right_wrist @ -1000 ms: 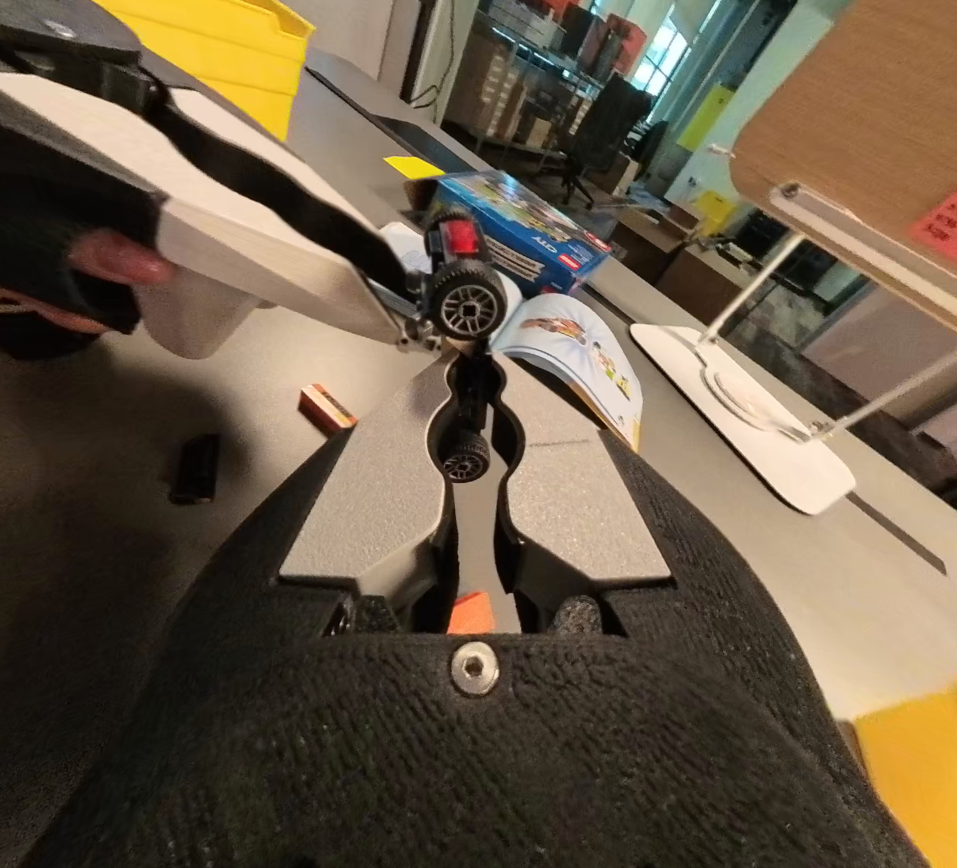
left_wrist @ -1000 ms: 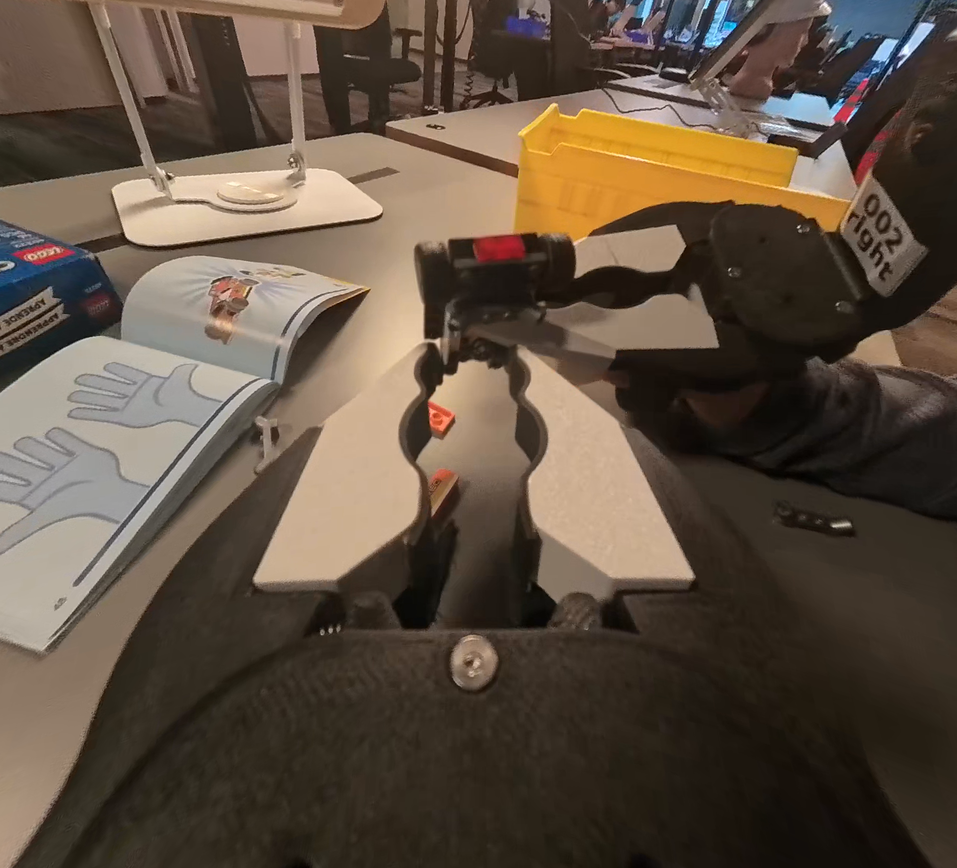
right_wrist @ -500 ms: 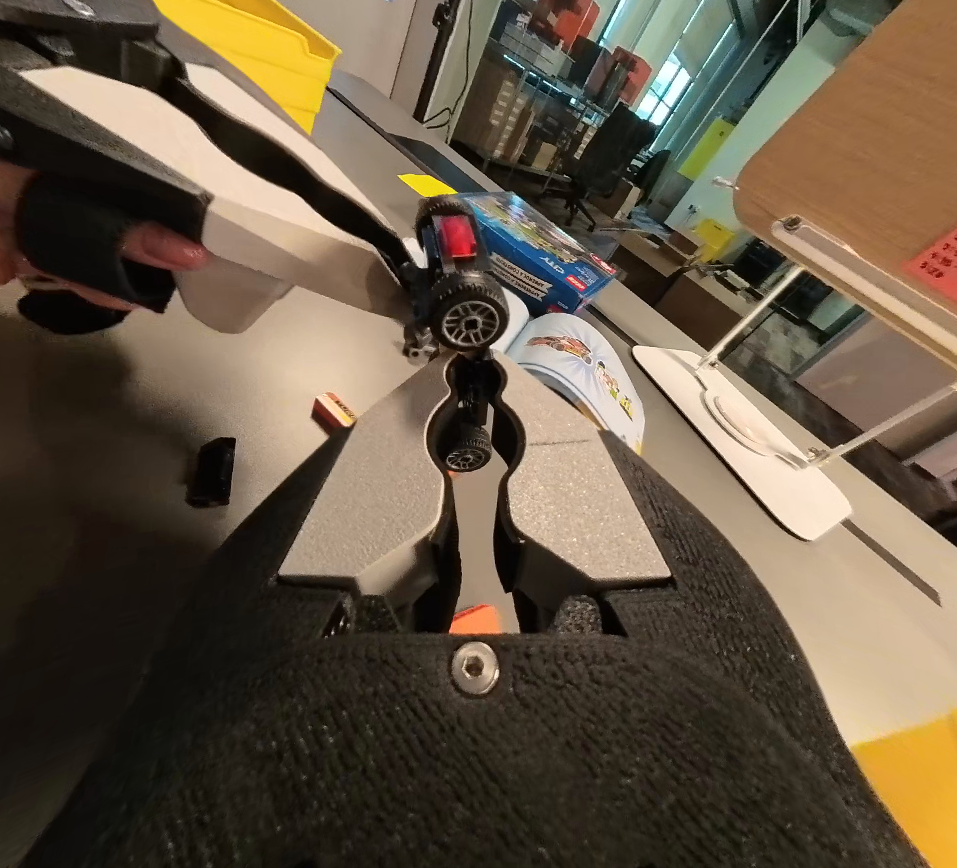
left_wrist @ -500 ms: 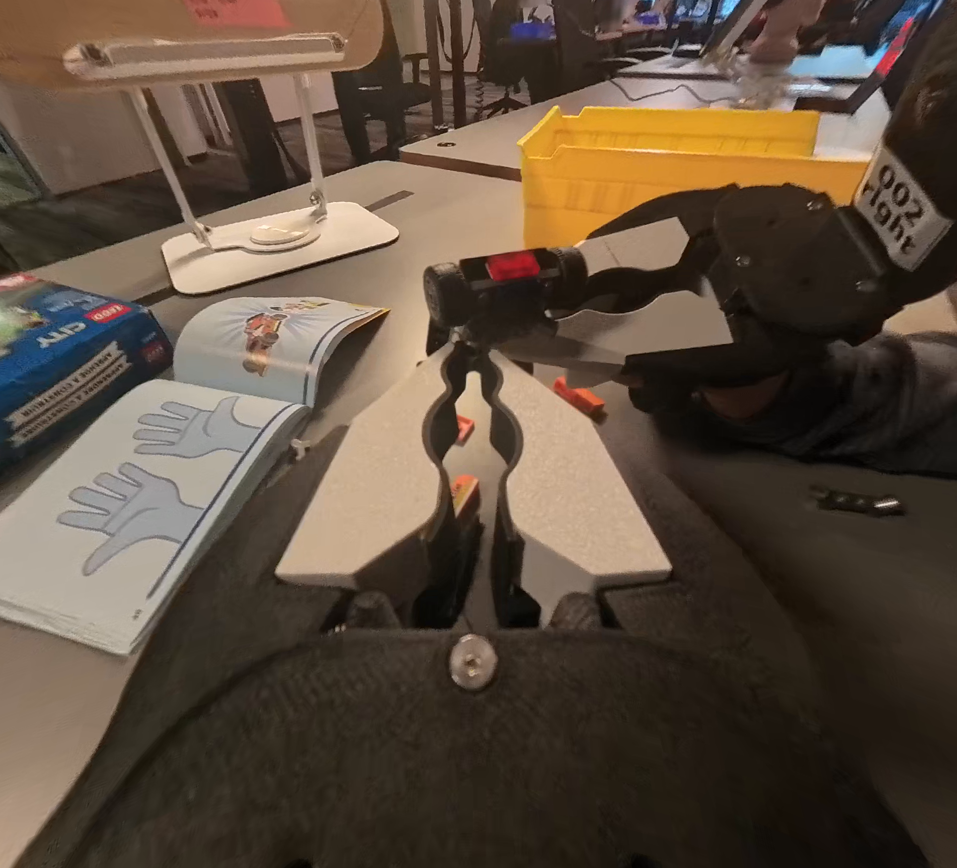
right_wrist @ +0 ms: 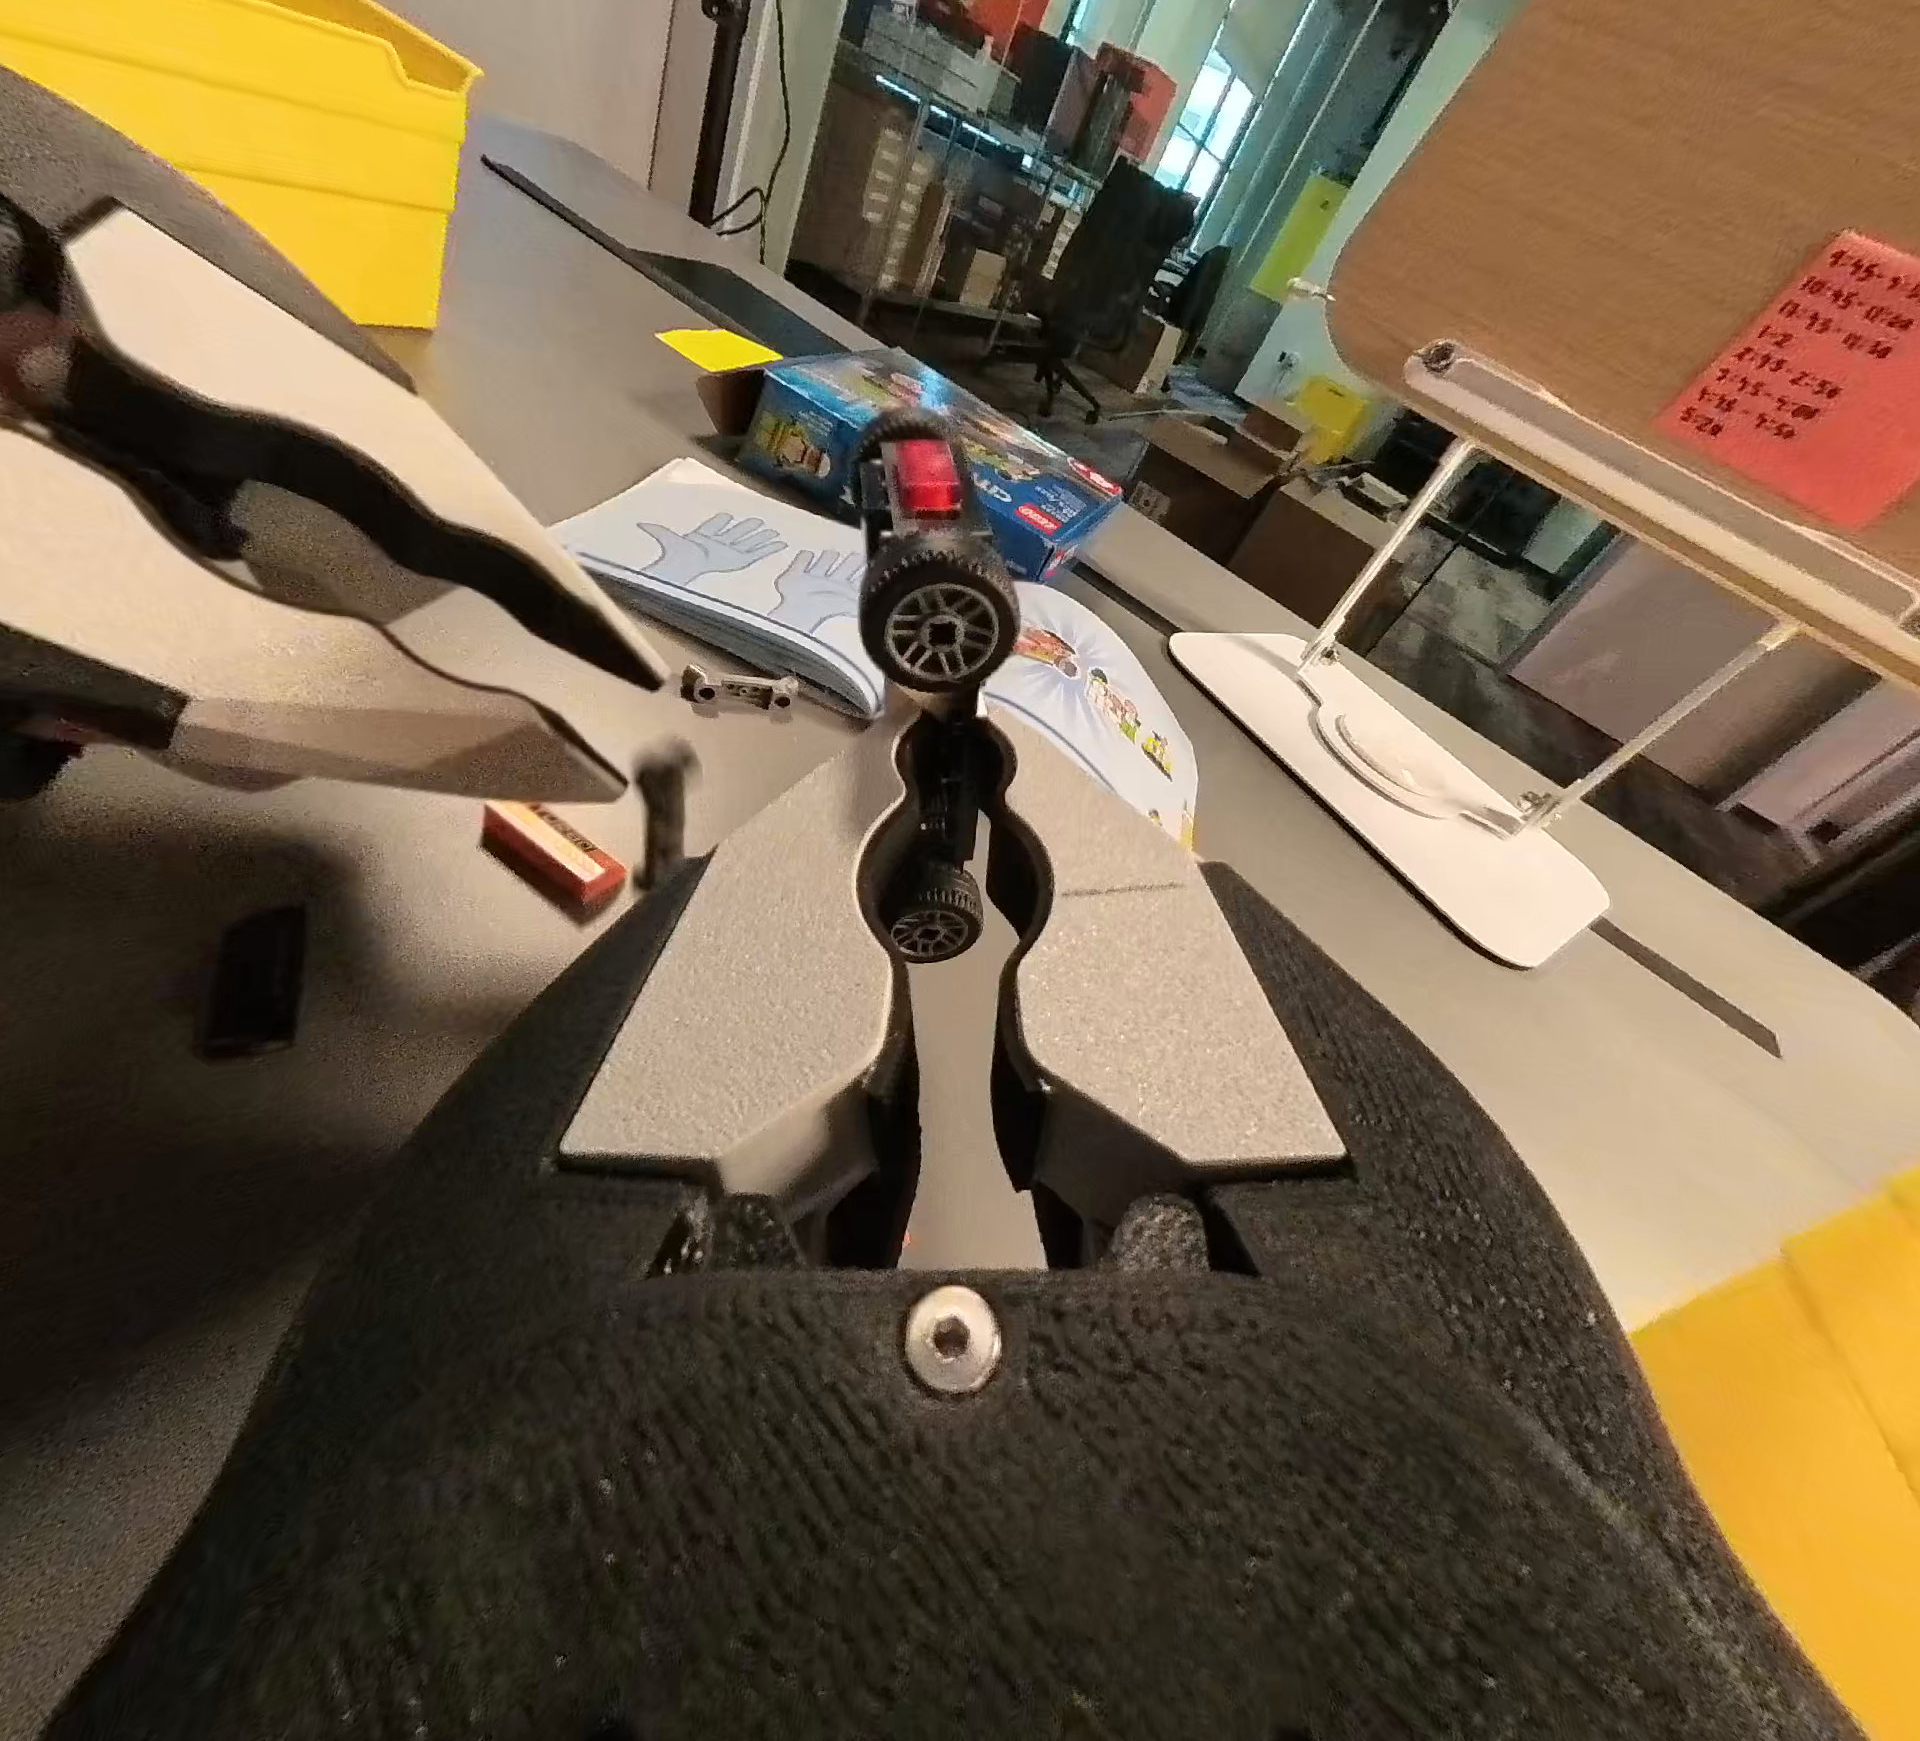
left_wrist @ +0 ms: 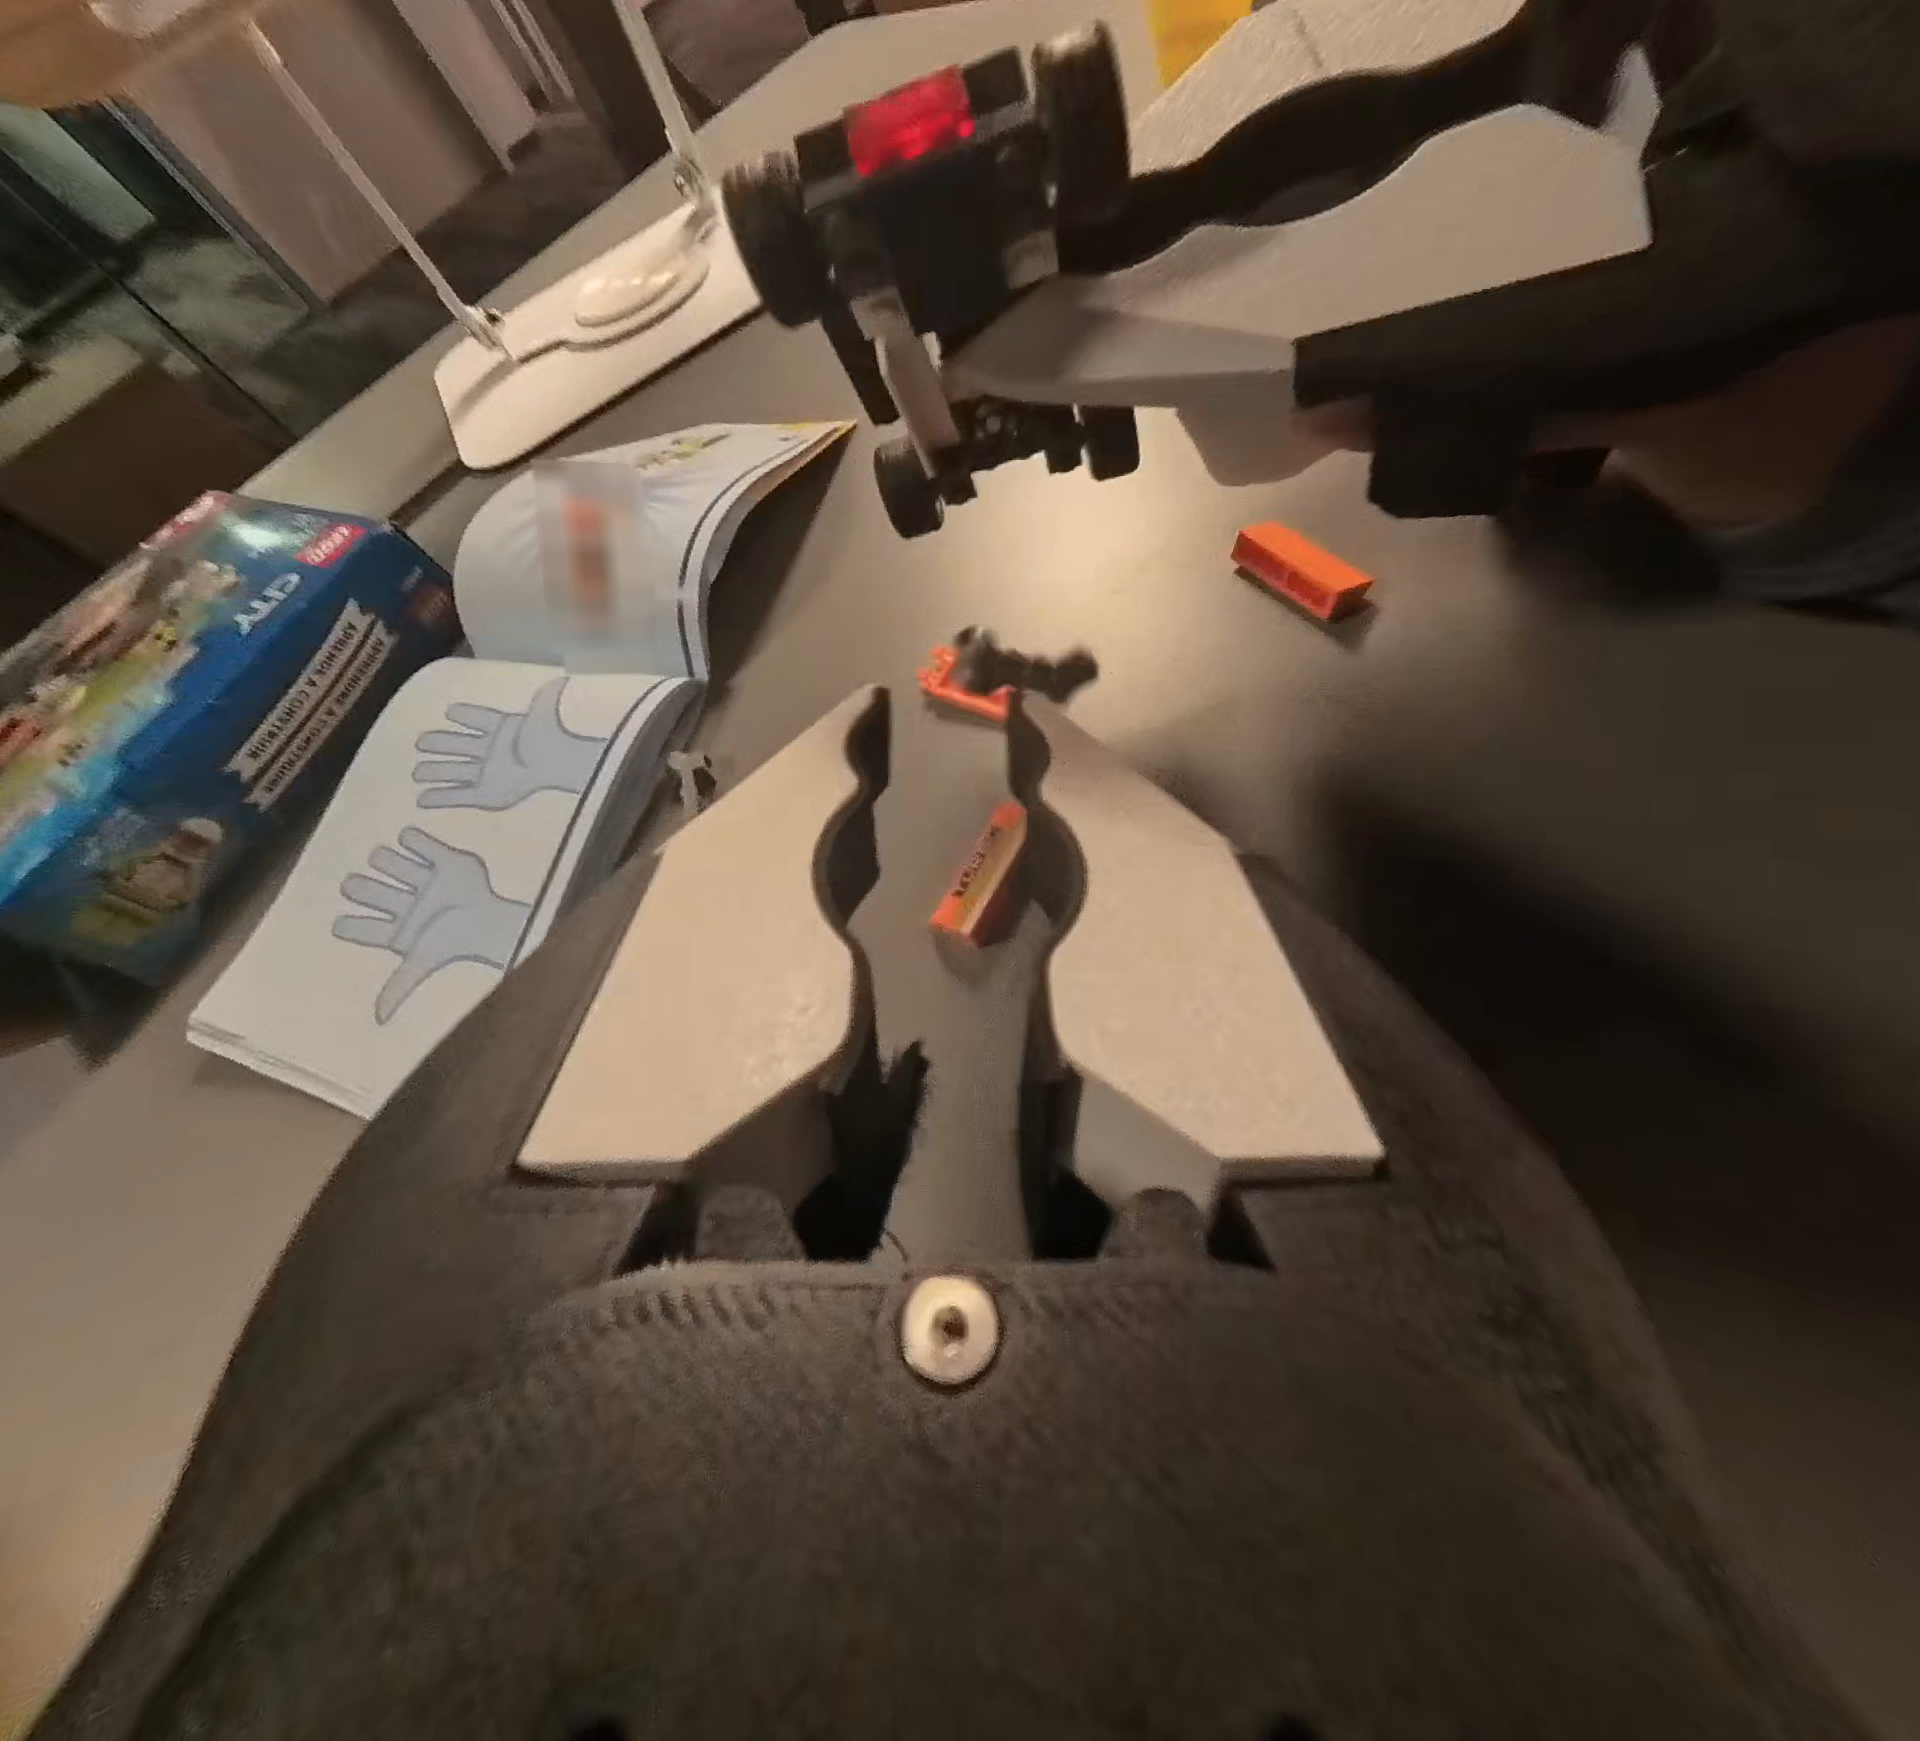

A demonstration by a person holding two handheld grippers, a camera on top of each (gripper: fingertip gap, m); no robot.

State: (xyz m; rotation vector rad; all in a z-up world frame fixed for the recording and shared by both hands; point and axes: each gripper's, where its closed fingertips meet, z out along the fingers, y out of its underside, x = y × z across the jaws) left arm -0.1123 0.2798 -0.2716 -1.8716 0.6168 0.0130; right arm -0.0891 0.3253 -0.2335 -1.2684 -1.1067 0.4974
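My right gripper (right_wrist: 945, 746) is shut on a small black toy car chassis (right_wrist: 940, 808) with spoked wheels and a red block (right_wrist: 925, 476) on top, and holds it above the grey table (left_wrist: 1164, 756). The left wrist view shows that gripper (left_wrist: 1049, 257) and the car (left_wrist: 935, 205) at the upper right. My left gripper (left_wrist: 945, 715) is open with nothing between its pads. It hangs below the car, over an orange brick (left_wrist: 977, 870) lying on the table. A small black piece (left_wrist: 1023, 663) shows blurred just beyond its fingertips, by an orange plate (left_wrist: 951, 694). The right wrist view shows the left gripper (right_wrist: 634, 735) open.
An open booklet (left_wrist: 447, 860) and a blue box (left_wrist: 156, 704) lie to the left. A white stand base (left_wrist: 582, 351) carries a wooden board. A yellow bin (right_wrist: 208, 112) stands behind. Another orange brick (left_wrist: 1299, 571), a black piece (right_wrist: 255, 974) and a grey link (right_wrist: 738, 685) lie loose. One gripper's finger ends stand about 7 centimetres off the other's. My left tips are roughly 6 centimetres from the orange plate (left_wrist: 951, 694).
My left gripper was shut under the car half a second ago; it has opened and drawn back and down. A small black piece now shows blurred beyond its tips. The right gripper keeps the car.
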